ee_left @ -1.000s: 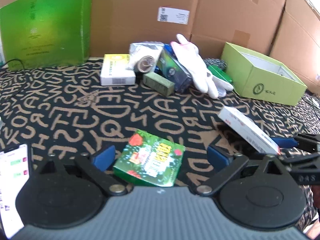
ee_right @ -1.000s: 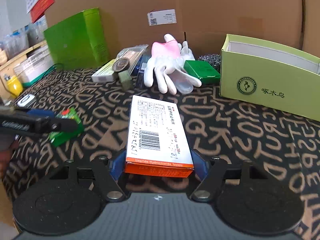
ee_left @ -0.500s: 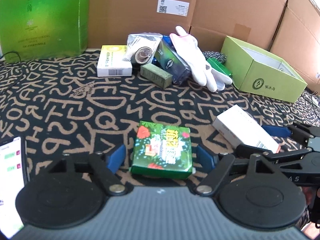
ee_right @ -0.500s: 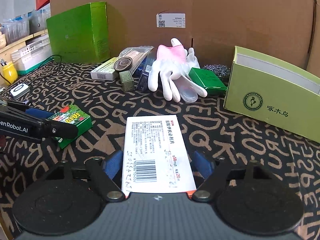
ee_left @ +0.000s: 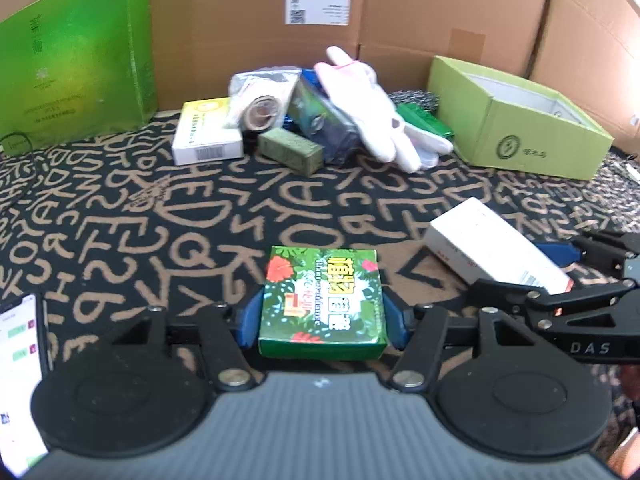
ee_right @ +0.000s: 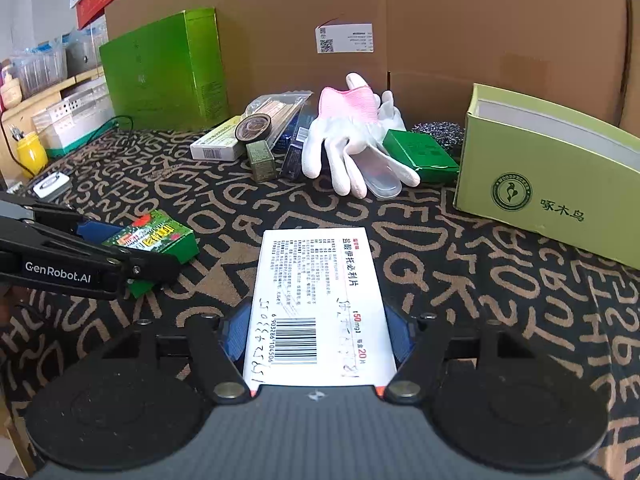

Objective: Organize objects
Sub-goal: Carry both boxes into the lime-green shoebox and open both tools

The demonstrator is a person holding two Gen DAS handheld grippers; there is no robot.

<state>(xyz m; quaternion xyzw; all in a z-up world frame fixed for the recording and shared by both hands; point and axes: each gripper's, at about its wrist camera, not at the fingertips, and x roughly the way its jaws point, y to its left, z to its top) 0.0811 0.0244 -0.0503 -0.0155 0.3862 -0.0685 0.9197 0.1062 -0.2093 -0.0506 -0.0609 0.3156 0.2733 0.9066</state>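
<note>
green floral box [ee_left: 322, 304] between closing left tongs [ee_left: 322, 322] — white box [ee_right: 318, 308] between closing right tongs [ee_right: 318, 336].

Beside the open green box [ee_right: 548, 184], two white gloves [ee_right: 352, 148], one steel scourer [ee_right: 438, 131] and six small boxes are lying.

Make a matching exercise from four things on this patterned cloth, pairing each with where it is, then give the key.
Things:
1. floral green box
2. white medicine box
3. white glove
4. light green open box

Places:
A. draped over the pile at the back
B. between the left gripper's jaws
C. far right, near the cardboard wall
D. between the right gripper's jaws

Pairs: 1-B, 2-D, 3-A, 4-C
</note>
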